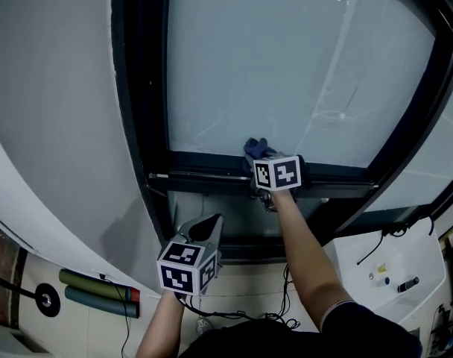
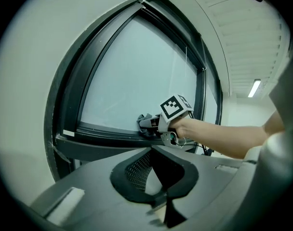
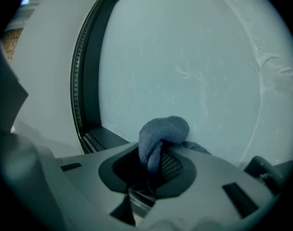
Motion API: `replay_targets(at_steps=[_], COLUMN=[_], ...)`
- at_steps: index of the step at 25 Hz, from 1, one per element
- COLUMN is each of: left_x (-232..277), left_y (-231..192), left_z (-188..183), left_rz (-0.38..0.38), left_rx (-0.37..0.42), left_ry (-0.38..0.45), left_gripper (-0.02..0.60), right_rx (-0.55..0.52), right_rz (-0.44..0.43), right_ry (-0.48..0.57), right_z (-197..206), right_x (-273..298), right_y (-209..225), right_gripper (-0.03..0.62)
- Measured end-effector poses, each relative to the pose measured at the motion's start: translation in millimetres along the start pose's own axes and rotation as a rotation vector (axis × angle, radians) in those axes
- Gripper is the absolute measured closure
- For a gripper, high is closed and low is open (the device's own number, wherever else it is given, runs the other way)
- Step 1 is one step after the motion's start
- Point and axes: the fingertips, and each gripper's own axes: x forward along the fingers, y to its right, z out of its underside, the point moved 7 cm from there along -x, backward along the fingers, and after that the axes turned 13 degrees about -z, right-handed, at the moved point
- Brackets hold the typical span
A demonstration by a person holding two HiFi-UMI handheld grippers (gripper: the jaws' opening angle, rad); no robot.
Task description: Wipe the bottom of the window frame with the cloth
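Right gripper: We are holding the right gripper [image 3: 158, 157] up at the window. Its jaws are pinching shut on the cloth, and a fold is bulging up from between the two pads.
Cloth: The dark blue cloth [image 3: 164, 129] is bunching into a rounded wad just ahead of the jaw tips. It is sitting where the glass meets the bottom of the frame.
Window frame: The bottom rail of the dark window frame [image 1: 204, 159] is running left to right under the glass. We are resting the cloth on it, to the right of its left corner and roughly midway along.
Pane: The pale grey-blue pane [image 1: 286, 66] is filling the frame above the cloth and showing faint smears.
Left gripper: We are carrying the left gripper [image 1: 206, 226] low, below and left of the right one and well apart from the bottom rail. Its jaws are sitting closed together with nothing between them, and they are pointing up toward the window.
Forearm: Our bare forearm [image 1: 305, 252] is reaching up from a dark sleeve [image 1: 360, 315] to the right gripper.
Wall: A plain pale wall [image 1: 55, 88] is flanking the frame on the left.
Floor: Two greenish rolls [image 1: 100, 293] are lying side by side at the lower left, and thin dark cables [image 1: 234, 315] are trailing near our body.
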Motion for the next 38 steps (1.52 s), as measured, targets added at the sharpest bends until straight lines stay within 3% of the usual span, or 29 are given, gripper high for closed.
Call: replay_targets(at_steps=[10,22,28,34,38], left_x=[-25,-61,-64,-55,-48], left_y=[-38,-78,-76,-56,-46], left_z=[4,19,24,41,49], left_rz=[-0.102,-0.254,-0.251,-0.191,-0.164], left_rx=[0.007,-0.01,0.002,0.018,0.017], left_ry=[-0.014,-0.049,-0.071,-0.12,-0.153], left_gripper=[0.575,0.575,0.575,0.575,0.574], right_rx=[0.006,0.16,0.092,-0.026,-0.036], right_rz=[-0.3,-0.48,-0.398,-0.163,-0.035], right_ry=[0.103,0.237,0.281,0.263,0.295], right_z=[-24,-45,-26,7,20], right_x=[71,115,88,72,48], right_y=[-85,-152,-178,-161,-131], right_gripper=[0.522,0.522,0.522,0.522,0.522])
